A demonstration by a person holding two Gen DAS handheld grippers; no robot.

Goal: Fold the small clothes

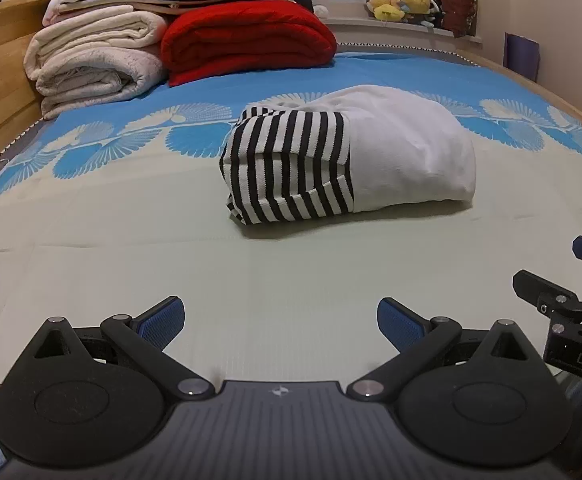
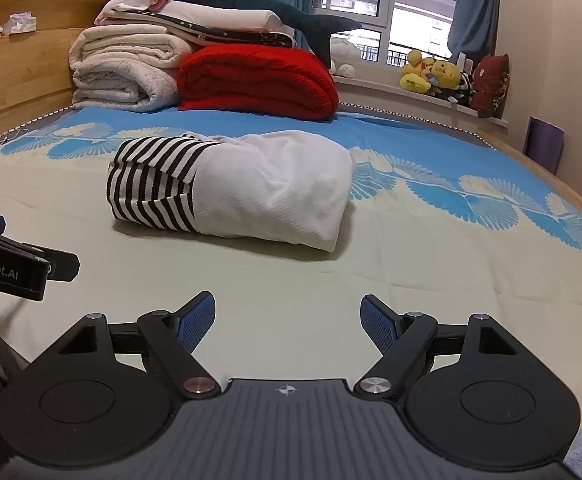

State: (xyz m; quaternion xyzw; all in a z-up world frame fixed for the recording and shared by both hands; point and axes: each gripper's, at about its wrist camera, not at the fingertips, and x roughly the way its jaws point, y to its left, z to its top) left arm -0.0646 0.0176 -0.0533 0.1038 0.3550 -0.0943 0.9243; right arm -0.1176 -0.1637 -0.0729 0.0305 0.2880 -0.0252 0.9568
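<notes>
A small white garment with black-and-white striped sleeves point(image 1: 347, 160) lies folded into a compact bundle on the bed, striped part to the left. It also shows in the right wrist view point(image 2: 235, 188). My left gripper point(image 1: 279, 320) is open and empty, low over the cream sheet, well short of the garment. My right gripper point(image 2: 287, 320) is open and empty too, near the bed's front, with the garment ahead and slightly left. Part of the right gripper point(image 1: 571, 304) shows at the right edge of the left wrist view.
The bed cover point(image 1: 131, 220) is cream with a blue fan pattern. Folded white blankets point(image 1: 91, 64) and a red blanket point(image 1: 247, 40) are stacked at the far left by the wooden headboard point(image 2: 19, 60). Plush toys point(image 2: 439, 76) sit on the windowsill.
</notes>
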